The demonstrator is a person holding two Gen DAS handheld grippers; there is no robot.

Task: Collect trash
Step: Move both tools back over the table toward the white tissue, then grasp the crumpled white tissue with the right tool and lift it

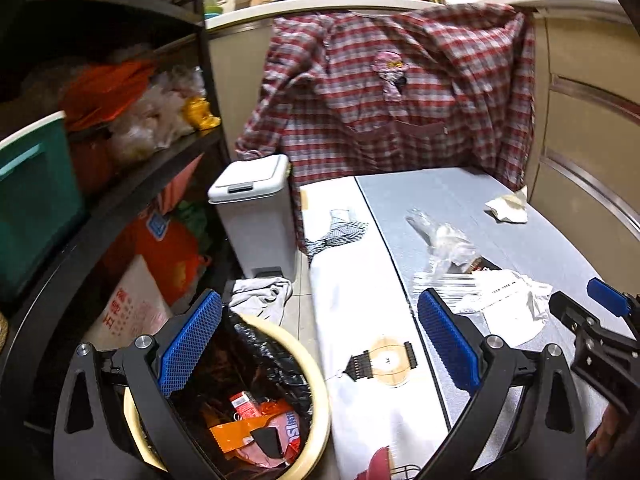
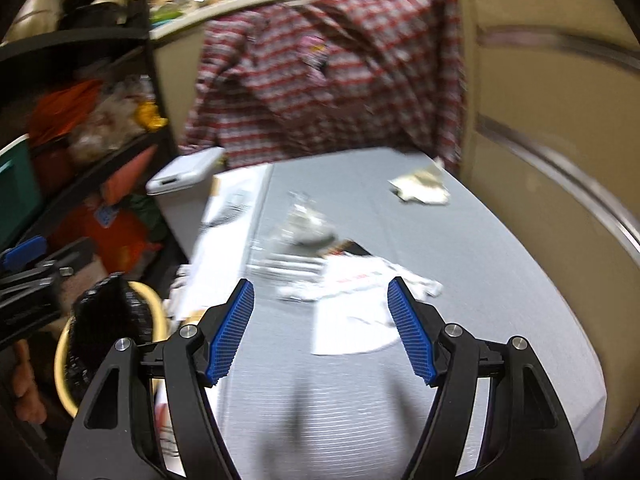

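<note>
Trash partly collected: wrappers already lie in lined bin (image 1: pixel 224 396). White wrapper (image 2: pixel 352 304), clear plastic (image 1: pixel 444 240) and crumpled tissue (image 1: pixel 508 206) remain on table (image 2: pixel 500 280). Left gripper (image 1: pixel 316 344) and right gripper (image 2: pixel 322 328) both gape wide, empty.

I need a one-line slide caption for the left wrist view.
Open left gripper above a round lined trash bin beside a grey table strewn with wrappers.

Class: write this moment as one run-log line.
left claw: open, empty | right claw: open, empty | white wrapper: on table | bin: holds trash
</note>
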